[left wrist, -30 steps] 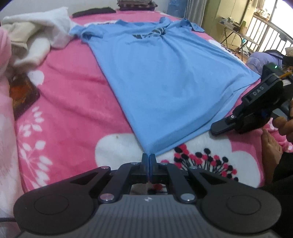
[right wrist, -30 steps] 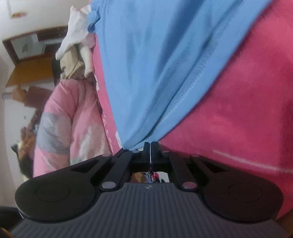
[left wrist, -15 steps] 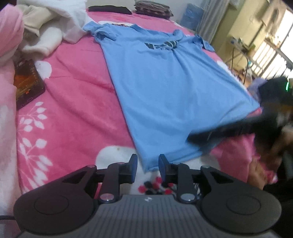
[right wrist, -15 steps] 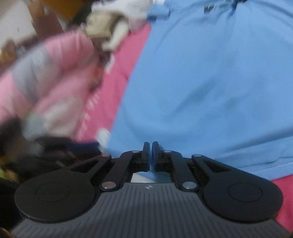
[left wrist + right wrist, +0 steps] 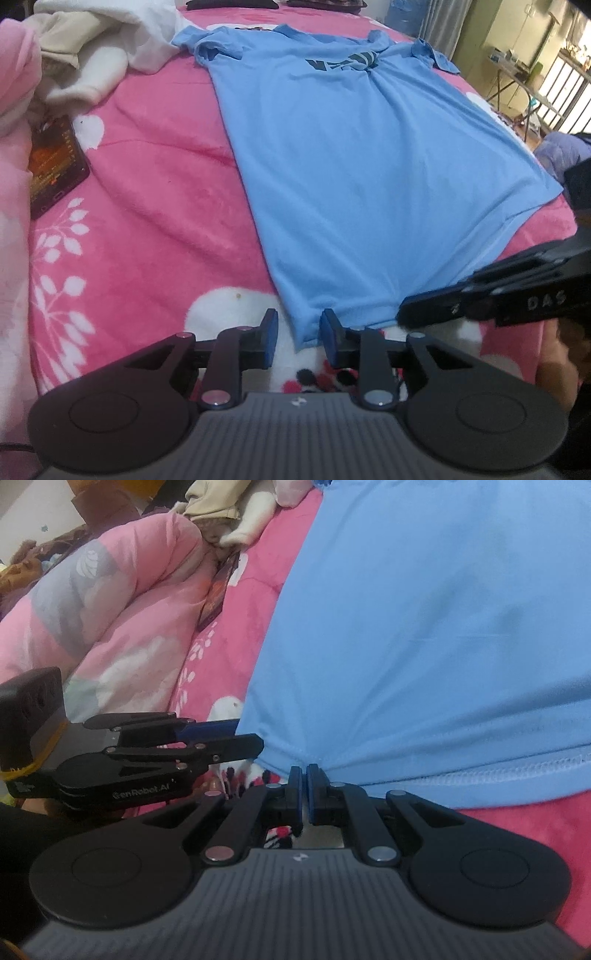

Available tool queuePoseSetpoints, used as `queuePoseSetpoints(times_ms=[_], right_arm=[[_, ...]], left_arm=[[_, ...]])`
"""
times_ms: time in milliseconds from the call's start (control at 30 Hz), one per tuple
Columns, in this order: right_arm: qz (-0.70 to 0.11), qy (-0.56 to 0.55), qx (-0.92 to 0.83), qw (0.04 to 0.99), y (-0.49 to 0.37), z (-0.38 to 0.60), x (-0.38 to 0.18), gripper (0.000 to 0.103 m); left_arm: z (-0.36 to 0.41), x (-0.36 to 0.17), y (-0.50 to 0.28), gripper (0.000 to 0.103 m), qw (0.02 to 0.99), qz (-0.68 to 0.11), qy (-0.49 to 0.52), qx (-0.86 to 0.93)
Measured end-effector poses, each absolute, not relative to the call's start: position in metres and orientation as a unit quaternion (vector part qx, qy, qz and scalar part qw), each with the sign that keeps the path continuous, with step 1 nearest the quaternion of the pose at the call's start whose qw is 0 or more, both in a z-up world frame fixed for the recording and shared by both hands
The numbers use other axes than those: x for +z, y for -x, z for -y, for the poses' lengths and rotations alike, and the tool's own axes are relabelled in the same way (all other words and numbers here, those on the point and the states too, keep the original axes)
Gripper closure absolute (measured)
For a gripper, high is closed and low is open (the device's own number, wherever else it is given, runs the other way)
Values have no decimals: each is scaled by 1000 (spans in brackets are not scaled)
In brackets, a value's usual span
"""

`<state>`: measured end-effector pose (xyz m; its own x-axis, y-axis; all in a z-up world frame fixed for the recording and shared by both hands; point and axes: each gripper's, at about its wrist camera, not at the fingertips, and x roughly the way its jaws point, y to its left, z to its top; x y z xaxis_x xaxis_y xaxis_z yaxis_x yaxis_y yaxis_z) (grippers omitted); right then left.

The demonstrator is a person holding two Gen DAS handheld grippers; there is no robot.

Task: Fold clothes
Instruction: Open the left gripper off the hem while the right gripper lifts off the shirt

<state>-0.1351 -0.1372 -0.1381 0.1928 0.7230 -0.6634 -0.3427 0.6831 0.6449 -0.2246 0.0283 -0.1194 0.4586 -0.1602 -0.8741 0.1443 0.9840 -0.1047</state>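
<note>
Shirt (image 5: 369,177): light, limp, drapes; grab hem corners. L gripper (image 5: 298,338) jaws part open, hem corner between, unpinched. R gripper (image 5: 303,794) closed, pinching hem.

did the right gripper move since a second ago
Yes. In the left wrist view the right gripper has gone from beside the blue shirt's right edge to its near hem, shut on the cloth.
</note>
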Motion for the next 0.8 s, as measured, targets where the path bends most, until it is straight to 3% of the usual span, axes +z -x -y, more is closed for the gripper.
queuePoseSetpoints(times_ms=[267,500,800], right_arm=[[-436,-164,270,843,140,196,-101,100],[-419,-108,131,892,148,278,-92,100],[-410,83,187,889,163,251,-94,97]], left_arm=[[-26,-118,229,76,854,-514,-4,-81],[-23,-119,229,75,854,-514,-15,-79],[-22,-120,229,75,854,-515,-21,-78]])
